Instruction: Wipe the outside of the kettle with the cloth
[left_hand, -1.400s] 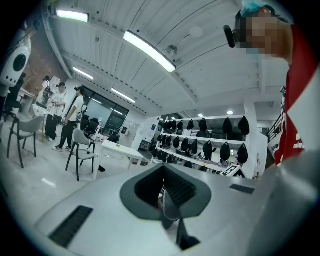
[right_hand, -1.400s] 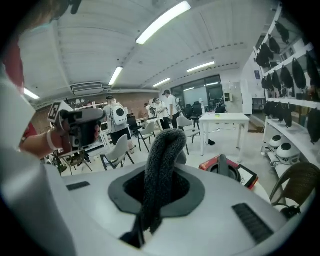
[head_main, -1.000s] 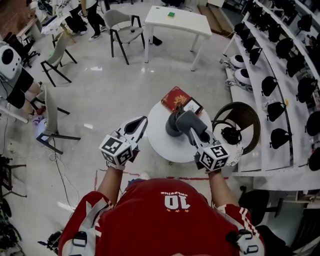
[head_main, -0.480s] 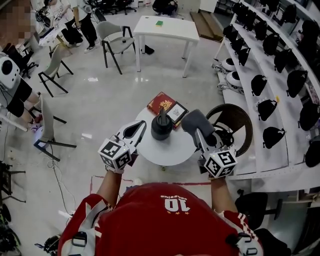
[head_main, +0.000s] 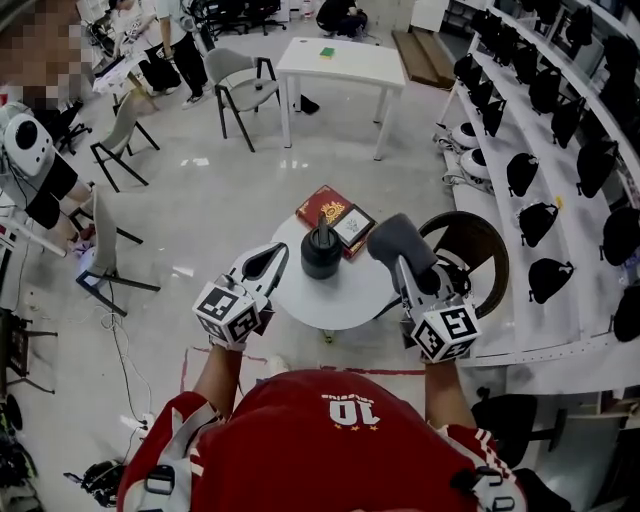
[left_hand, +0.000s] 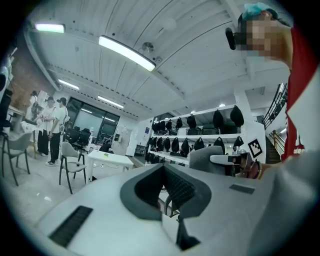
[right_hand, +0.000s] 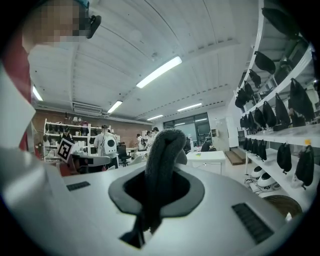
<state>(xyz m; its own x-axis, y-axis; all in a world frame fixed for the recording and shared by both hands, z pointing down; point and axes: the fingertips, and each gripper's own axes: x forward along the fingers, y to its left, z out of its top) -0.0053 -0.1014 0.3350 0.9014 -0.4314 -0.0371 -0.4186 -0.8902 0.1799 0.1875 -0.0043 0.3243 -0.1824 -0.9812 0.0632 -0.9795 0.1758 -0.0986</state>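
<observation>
A dark kettle (head_main: 321, 251) stands upright on the small round white table (head_main: 330, 292), toward its far side. My right gripper (head_main: 403, 262) is shut on a grey cloth (head_main: 393, 238), held in the air just right of the kettle and apart from it. In the right gripper view the cloth (right_hand: 162, 160) sticks up between the jaws of that gripper (right_hand: 159, 176). My left gripper (head_main: 279, 251) hovers at the table's left edge, left of the kettle, shut with nothing in it; in its own view the left gripper (left_hand: 163, 171) points up at the room.
A red book (head_main: 324, 205) and a dark-framed card (head_main: 354, 226) lie at the table's far edge behind the kettle. A round brown chair (head_main: 490, 243) holding a black headset (head_main: 458, 270) stands right of the table. Shelves (head_main: 560, 120) run along the right. Chairs and a white table (head_main: 340, 60) stand farther off.
The right gripper has drawn the cloth off the kettle and carried it to the right, so the kettle now stands uncovered. The left gripper has barely moved.
</observation>
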